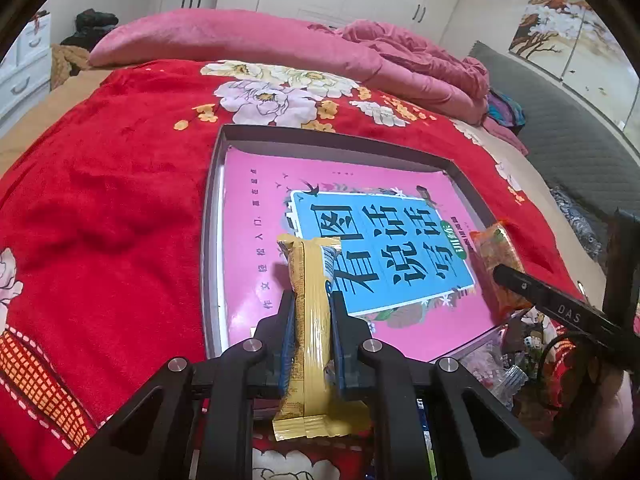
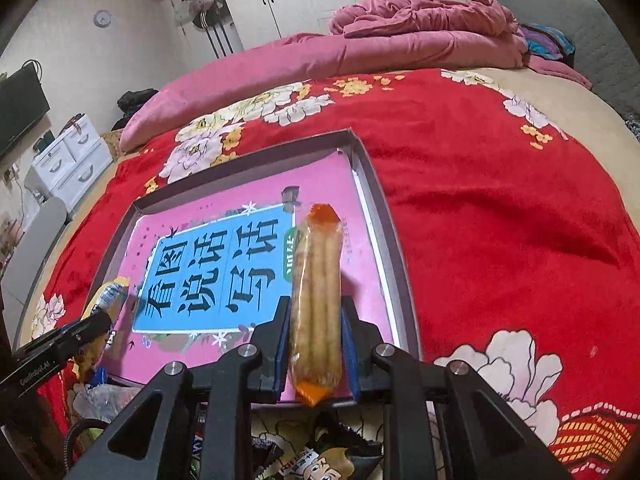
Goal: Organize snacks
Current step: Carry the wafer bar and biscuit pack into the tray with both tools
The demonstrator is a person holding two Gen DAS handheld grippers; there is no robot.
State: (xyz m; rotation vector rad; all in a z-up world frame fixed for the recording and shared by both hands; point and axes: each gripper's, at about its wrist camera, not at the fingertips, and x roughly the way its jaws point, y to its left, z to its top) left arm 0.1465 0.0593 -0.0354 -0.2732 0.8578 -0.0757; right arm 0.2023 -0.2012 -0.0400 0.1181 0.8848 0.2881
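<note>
While I hover above the grey tray (image 1: 216,216), my left claw (image 1: 312,300) grasping a yellow snack bar (image 1: 310,320), my right claw (image 2: 316,308) clenched round an orange-tipped stick pack (image 2: 318,280), pink book (image 1: 256,240) inside the tray

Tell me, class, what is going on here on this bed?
A person is sorting snacks with two handheld tongs over a shallow box that lies on a red floral blanket, with a pink book inside it. The left tongs are shut on a yellow bar. The right tongs are shut on an orange packet of sticks. Both snacks hang above the book's near end, not yet set down. More wrappers lie in front of the box.
</note>
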